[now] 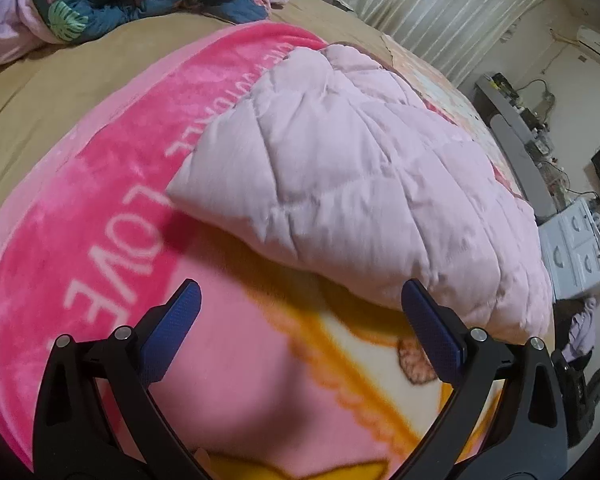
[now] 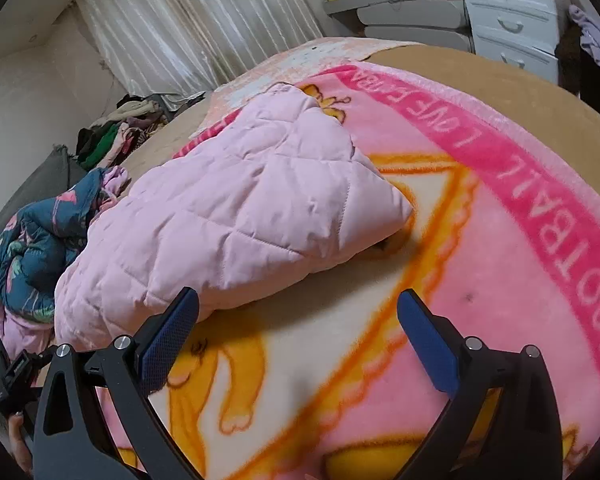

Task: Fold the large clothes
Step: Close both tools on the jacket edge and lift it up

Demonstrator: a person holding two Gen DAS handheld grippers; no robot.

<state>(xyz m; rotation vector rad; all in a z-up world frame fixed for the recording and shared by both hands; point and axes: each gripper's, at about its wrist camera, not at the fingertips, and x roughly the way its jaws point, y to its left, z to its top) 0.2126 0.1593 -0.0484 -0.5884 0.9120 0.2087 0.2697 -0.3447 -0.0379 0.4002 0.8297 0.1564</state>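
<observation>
On the pink blanket, quilted jacket.

Showing pale pink diamond quilting on the jacket, hot pink lettered border and orange cartoon outlines on the blanket.

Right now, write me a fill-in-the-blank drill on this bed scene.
1. The quilted jacket is pale ____.
2. It lies on a blanket printed with the word ____ in white.
3. Both grippers, left and right, have their fingers ____.
4. The finger pads are coloured ____.

Missing words: pink; LOVE; open; blue
</observation>
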